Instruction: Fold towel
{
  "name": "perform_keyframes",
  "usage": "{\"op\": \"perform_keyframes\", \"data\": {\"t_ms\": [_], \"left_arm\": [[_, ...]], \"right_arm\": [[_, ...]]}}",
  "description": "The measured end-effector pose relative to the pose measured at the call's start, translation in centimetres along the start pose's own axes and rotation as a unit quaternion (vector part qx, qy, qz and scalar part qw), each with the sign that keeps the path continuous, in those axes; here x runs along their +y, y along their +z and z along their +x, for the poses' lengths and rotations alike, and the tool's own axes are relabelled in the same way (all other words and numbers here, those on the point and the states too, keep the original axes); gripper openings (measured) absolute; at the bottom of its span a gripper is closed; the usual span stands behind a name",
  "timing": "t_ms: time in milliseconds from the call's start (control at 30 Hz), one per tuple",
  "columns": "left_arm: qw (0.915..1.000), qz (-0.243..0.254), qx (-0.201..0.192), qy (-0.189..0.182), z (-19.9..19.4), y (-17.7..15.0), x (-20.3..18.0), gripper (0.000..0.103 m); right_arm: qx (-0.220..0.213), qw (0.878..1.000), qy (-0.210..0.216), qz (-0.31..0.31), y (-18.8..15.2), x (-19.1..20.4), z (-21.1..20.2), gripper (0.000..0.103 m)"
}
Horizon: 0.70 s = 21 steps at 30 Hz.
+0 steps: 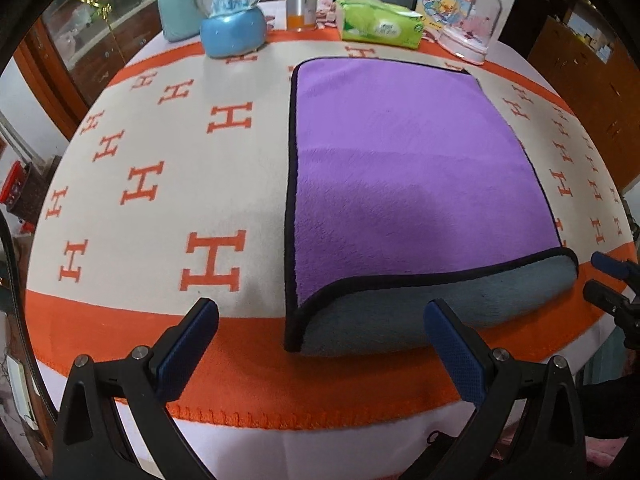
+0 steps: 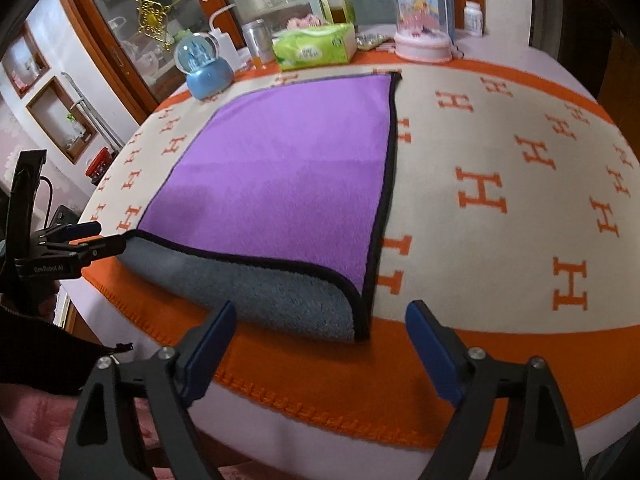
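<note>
A purple towel point(image 1: 404, 168) with a black hem lies flat on the table; it also shows in the right wrist view point(image 2: 288, 176). Its near edge curls up and shows the grey underside point(image 1: 420, 316) point(image 2: 272, 296). My left gripper point(image 1: 320, 340) is open and empty, just short of the towel's near left corner. My right gripper point(image 2: 320, 340) is open and empty, just short of the near right corner. Each gripper shows in the other's view: the right one at the towel's right corner point(image 1: 608, 280), the left one at the left corner point(image 2: 92, 240).
An orange and cream blanket with H marks point(image 1: 216, 264) covers the table. At the back stand a blue snow globe point(image 1: 232, 16), a green tissue pack point(image 1: 380, 20), a metal can point(image 1: 301, 0) and a pink dome ornament point(image 1: 472, 24). Cabinets stand behind.
</note>
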State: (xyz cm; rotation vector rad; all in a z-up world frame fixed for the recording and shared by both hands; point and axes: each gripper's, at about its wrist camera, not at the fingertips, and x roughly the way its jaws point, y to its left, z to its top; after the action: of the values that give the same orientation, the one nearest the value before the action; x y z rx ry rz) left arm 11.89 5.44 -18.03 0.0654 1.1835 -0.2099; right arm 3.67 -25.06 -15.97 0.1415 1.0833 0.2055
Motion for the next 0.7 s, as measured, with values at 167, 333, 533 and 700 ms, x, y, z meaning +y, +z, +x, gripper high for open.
{"op": "perform_keyframes", "data": {"t_ms": [167, 333, 533, 700], "left_arm": [[0.9998, -0.008, 0.018, -0.005, 1.4, 0.2, 0.7, 0.097], [0.9995, -0.009, 0.029, -0.009, 2.3, 0.3, 0.7, 0.088], [0.999, -0.014, 0.034, -0.025, 2.6, 0.3, 0.8, 0.073], [0.9984, -0.018, 0.035, -0.04, 2.5, 0.4, 1.1, 0.057]], "right_arm": [[0.01, 1.0, 0.007, 0.001, -0.2, -0.1, 0.9, 0.074], [0.014, 1.0, 0.002, -0.001, -0.1, 0.0, 1.8, 0.06], [0.014, 1.0, -0.002, 0.001, -0.1, 0.1, 2.2, 0.052], [0.013, 1.0, -0.006, 0.004, -0.1, 0.2, 2.0, 0.044]]}}
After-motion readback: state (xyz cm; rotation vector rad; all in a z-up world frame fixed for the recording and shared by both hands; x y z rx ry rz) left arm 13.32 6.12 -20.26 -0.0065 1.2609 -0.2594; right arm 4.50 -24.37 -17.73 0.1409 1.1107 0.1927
